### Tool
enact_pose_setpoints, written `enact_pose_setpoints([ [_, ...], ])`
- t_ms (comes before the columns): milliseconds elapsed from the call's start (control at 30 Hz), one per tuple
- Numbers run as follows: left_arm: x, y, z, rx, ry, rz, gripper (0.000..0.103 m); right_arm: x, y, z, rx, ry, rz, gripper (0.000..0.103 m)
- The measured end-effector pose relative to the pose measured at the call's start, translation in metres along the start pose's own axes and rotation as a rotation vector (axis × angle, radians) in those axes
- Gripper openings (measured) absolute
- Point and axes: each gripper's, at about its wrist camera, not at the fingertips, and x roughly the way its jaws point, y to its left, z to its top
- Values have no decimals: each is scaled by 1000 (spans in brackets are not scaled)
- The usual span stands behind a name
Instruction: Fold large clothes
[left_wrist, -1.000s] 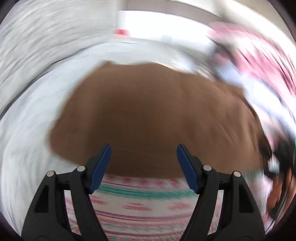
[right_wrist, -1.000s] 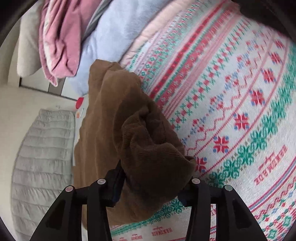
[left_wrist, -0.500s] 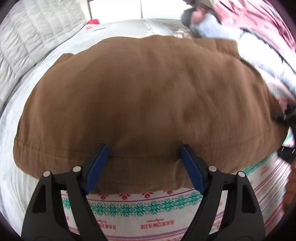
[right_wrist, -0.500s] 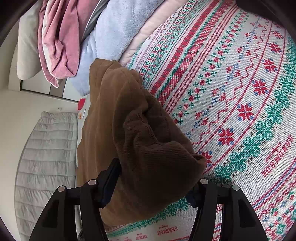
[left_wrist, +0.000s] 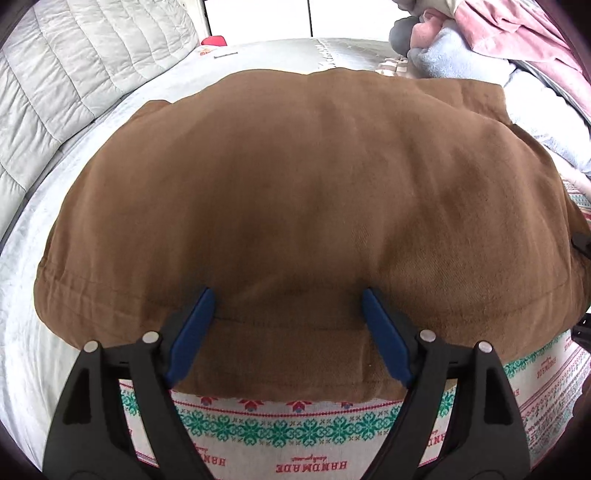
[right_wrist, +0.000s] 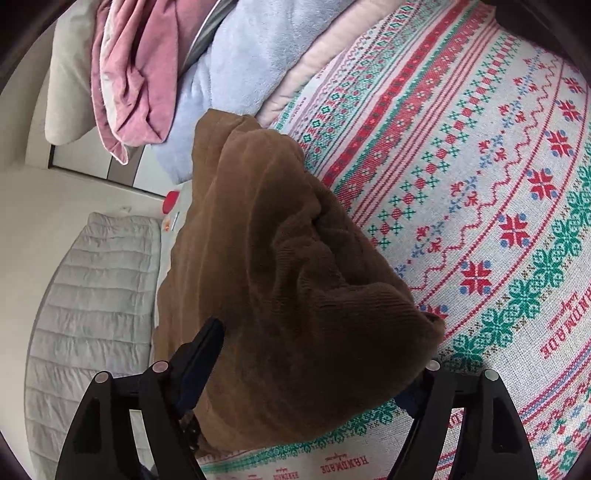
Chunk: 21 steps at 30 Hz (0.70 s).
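A large brown garment (left_wrist: 295, 192) lies spread across the bed, its near hem folded toward me. My left gripper (left_wrist: 286, 295) hovers just over that hem. Its blue pads (left_wrist: 192, 332) stand wide apart and its jaws are still opening, with cloth under them but nothing pinched. In the right wrist view a bunched, ribbed end of the brown garment (right_wrist: 332, 302) rests on the patterned bedspread (right_wrist: 498, 184) between the fingers of my right gripper (right_wrist: 317, 358). These jaws are opening too and the left pad stands off the cloth. The bunch hides the right fingertip.
A pile of pink (right_wrist: 136, 74) and light blue blankets (right_wrist: 240, 74) lies beyond the garment's far end. A white quilted cover (left_wrist: 74, 74) runs along the left of the bed, with a small red object (left_wrist: 214, 40) at the back. The patterned bedspread (left_wrist: 295, 424) shows below the hem.
The left gripper swung in and came down over the brown garment's near hem, its jaws a little wider. The right jaws spread off the bunched cloth they were clamping; that hand stayed put.
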Motion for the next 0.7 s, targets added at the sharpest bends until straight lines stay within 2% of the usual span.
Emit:
enact_pose_setpoints([
  [167,-4,1,5,6,14,-12,82,-1,1,0,8,0,9,82],
  [333,-18,0,40,11,-31,-38,81,-1,-6,5,74,8,36,82],
  [400,-7,-4,56,16,-6,-28,81,-1,-5,5,76,6,33,83],
  [500,28,-9,72,12,80,-12,81,-1,-5,5,71,9,30,84],
  [533,43,-9,73,9,113,-8,85,-1,-5,6,72,11,28,84],
  [600,55,-8,76,-8,111,-5,91,0,-4,7,68,17,21,84],
  [700,59,-6,90,-26,115,-4,92,1,-2,7,66,20,9,84],
])
